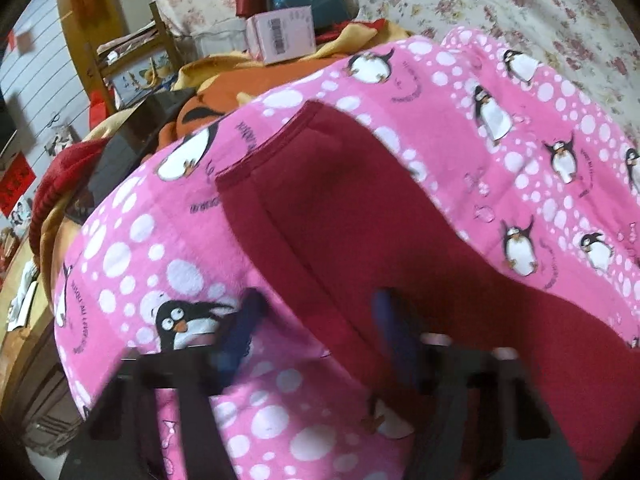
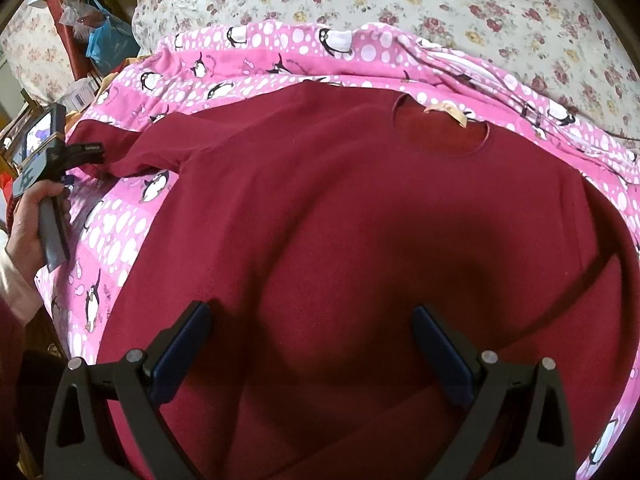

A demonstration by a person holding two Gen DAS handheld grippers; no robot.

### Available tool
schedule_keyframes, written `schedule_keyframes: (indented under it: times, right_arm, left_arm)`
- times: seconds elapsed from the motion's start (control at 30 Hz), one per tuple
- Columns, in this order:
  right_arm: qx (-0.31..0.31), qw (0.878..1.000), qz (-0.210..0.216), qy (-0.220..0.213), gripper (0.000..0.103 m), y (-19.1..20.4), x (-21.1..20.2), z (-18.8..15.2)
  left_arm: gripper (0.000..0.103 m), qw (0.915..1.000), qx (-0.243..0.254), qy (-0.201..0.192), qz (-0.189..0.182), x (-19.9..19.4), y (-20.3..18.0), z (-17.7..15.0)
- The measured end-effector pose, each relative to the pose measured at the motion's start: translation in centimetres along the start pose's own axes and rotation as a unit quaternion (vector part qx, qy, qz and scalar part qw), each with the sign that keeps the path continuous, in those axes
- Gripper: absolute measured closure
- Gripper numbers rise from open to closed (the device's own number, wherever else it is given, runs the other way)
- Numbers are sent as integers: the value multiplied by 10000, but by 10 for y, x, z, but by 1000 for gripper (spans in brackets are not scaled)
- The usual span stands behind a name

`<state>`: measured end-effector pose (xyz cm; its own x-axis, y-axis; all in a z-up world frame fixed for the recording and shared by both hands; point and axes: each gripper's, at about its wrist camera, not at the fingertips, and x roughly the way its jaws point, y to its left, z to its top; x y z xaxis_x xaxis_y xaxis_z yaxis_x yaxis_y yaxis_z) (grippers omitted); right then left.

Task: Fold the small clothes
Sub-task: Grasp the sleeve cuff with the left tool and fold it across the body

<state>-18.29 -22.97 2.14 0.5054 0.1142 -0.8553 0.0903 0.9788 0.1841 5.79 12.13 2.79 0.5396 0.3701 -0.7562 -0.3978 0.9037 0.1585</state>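
Floral bedspread (image 2: 440, 8) across the far side of the bed, overlaid by a pink penguin-print blanket (image 2: 120, 240) serving as the folding surface. Dark red sweater (image 2: 340, 220) spread flat on that blanket, neckline (image 2: 440, 128) and tag toward the far side, hem toward the near edge; long axis of the body running away from the right wrist camera, one sleeve (image 2: 132, 148) extended out to the left, crosswise to that axis. Right hand-held gripper (image 2: 312, 344) poised over the lower body of the sweater, jaws spread wide, nothing between the blue pads, contact with the cloth not determinable. Left hand-held gripper (image 2: 86, 152), seen from the right wrist view at the outer end of the extended sleeve, gripped by the person's left hand (image 2: 28, 232); in its own motion-blurred view (image 1: 316, 320), fingers parted over the sleeve near its cuff (image 1: 256, 156), apparently holding nothing. Probable step: sleeve fold inward across the body, as yet not begun. Governing relation: sleeve end directly at the left hand-held gripper and well apart from the right, hence the left the nearer for a grasp and a carry rightward along the sleeve's own axis. Pink barcoded box (image 1: 280, 34) among clutter beyond the blanket.
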Motion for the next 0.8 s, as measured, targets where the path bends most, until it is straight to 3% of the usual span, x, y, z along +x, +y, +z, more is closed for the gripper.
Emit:
schedule_keyframes:
  times: [0.1, 0.17, 0.27, 0.4, 0.47, 0.6, 0.67, 0.8]
  right_arm:
    - [43, 10000, 43, -24, 0, -2, 0, 0]
    - [83, 9999, 82, -35, 0, -3, -2, 1]
    - [131, 9998, 104, -56, 0, -7, -6, 1]
    - [263, 9995, 80, -164, 0, -17, -17, 1]
    - [359, 9991, 59, -230, 0, -25, -24, 2]
    - [546, 9977, -107, -400, 0, -44, -39, 4]
    - [646, 9967, -230, -439, 0, -55, -43, 4]
    - [946, 9937, -359, -484, 0, -80, -49, 2]
  left_arm:
    - [103, 9971, -105, 7, -756, -12, -1, 1]
    - [103, 9952, 9, -96, -969, -27, -7, -2]
    - [103, 9856, 185, -210, -1665, -64, -21, -10]
    - [103, 9610, 544, -260, -2700, -122, -51, -28]
    - [103, 9496, 742, -204, -3038, -141, -71, -38]
    - [103, 9182, 1272, 142, -3749, -177, -119, -72]
    - [103, 9058, 1525, 362, -3936, -184, -142, -93]
    - [103, 8981, 1960, 526, -3901, -188, -175, -132]
